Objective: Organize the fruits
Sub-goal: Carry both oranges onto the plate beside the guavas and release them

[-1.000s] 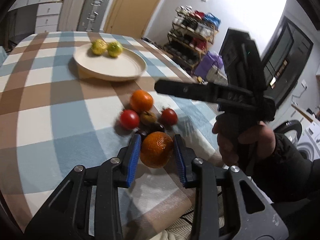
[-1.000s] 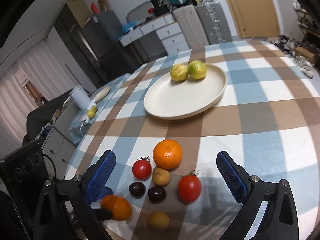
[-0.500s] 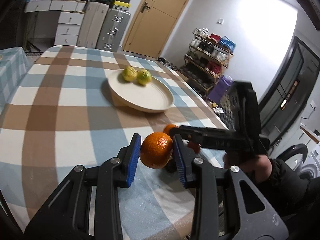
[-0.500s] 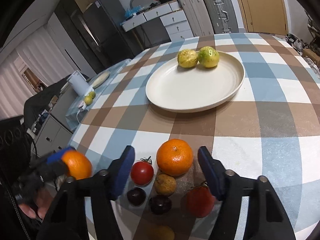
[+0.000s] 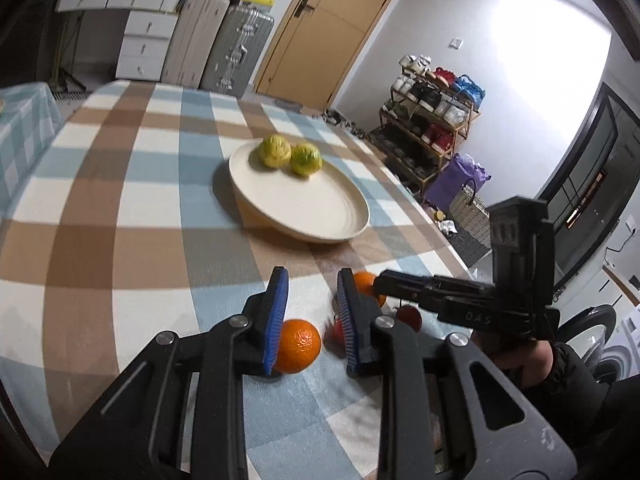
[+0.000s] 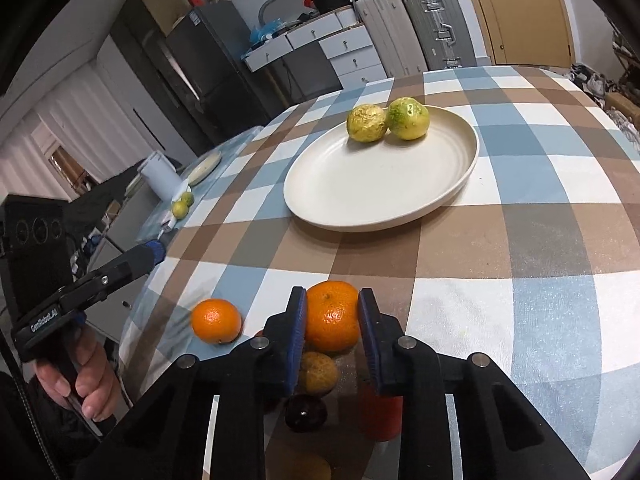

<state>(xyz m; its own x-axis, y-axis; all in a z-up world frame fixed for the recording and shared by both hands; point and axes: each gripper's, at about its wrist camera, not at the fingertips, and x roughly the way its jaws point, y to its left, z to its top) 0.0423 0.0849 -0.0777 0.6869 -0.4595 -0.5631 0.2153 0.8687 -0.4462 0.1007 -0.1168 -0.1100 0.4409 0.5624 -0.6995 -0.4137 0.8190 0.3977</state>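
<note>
The right gripper (image 6: pixel 332 330) is clamped on an orange (image 6: pixel 333 316) above the fruit pile. The left gripper (image 5: pixel 310 316) is closed on nothing, a second orange (image 5: pixel 298 346) lying loose on the checked tablecloth (image 5: pixel 120 220) below. Beyond, two yellow-green citrus (image 6: pixel 386 120) sit on the cream plate (image 6: pixel 400 200).

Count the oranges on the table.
2: one orange clamped in the right gripper; a loose orange on the tablecloth beside it. Others may be hidden.
</note>
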